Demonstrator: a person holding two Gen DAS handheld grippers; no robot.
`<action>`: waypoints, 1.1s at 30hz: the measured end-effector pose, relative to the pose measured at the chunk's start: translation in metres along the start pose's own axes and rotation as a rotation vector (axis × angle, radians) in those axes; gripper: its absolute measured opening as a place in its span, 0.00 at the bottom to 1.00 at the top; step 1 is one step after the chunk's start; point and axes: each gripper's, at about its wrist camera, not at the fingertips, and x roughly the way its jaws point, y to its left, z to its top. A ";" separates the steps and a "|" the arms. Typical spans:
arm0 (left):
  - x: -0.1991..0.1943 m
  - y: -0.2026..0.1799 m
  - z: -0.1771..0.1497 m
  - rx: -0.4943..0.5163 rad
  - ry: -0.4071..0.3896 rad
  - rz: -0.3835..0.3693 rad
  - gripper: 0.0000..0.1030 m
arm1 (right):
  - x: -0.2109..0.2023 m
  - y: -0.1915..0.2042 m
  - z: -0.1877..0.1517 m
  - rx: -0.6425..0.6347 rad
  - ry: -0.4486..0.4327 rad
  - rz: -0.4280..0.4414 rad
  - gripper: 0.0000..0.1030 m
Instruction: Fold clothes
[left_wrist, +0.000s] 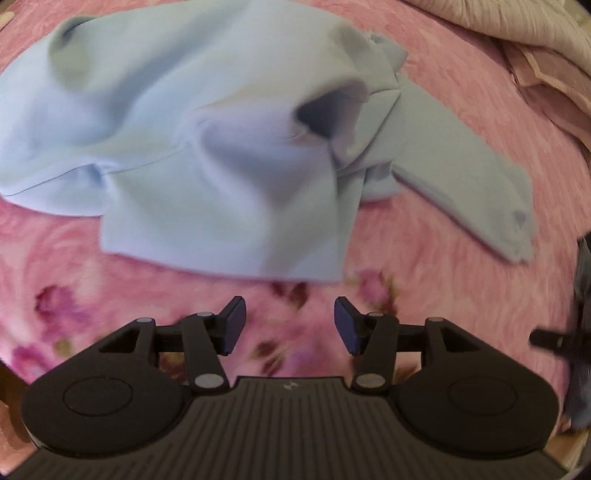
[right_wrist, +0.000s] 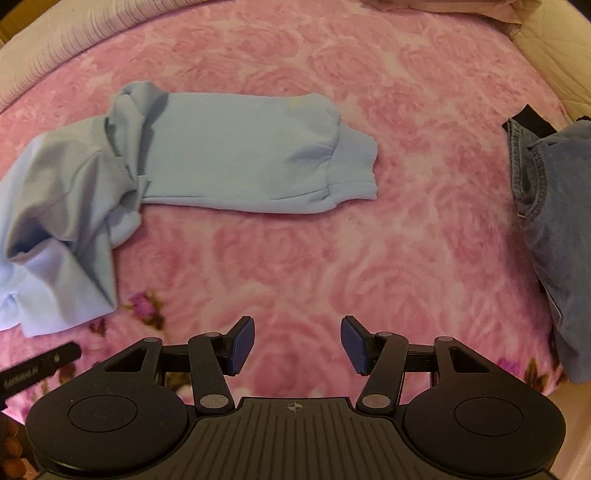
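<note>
A light blue sweatshirt (left_wrist: 184, 147) lies crumpled on the pink floral blanket (left_wrist: 424, 258), its neck opening raised in a fold and one sleeve (left_wrist: 472, 192) stretched to the right. In the right wrist view the same sweatshirt (right_wrist: 74, 192) is bunched at the left, and the sleeve (right_wrist: 251, 162) lies flat with its ribbed cuff pointing right. My left gripper (left_wrist: 290, 325) hovers open just short of the garment's near hem, nothing between its fingers. My right gripper (right_wrist: 297, 345) is open over bare blanket, well short of the sleeve.
Folded denim jeans (right_wrist: 554, 229) lie at the right edge of the blanket (right_wrist: 369, 240). Beige and pale pink bedding (left_wrist: 535, 55) is piled at the far right. Part of the other gripper shows as a dark blurred shape (left_wrist: 576, 332) at the right edge of the left wrist view.
</note>
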 end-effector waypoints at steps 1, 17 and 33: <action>0.005 -0.004 0.003 -0.015 -0.010 0.009 0.47 | 0.004 -0.001 0.002 -0.002 0.003 0.003 0.54; 0.032 -0.021 0.024 -0.058 -0.105 0.014 0.28 | 0.038 0.016 0.004 -0.056 0.064 0.030 0.54; 0.027 -0.009 0.016 -0.015 -0.101 0.083 0.05 | 0.045 0.031 0.019 -0.107 0.026 0.020 0.54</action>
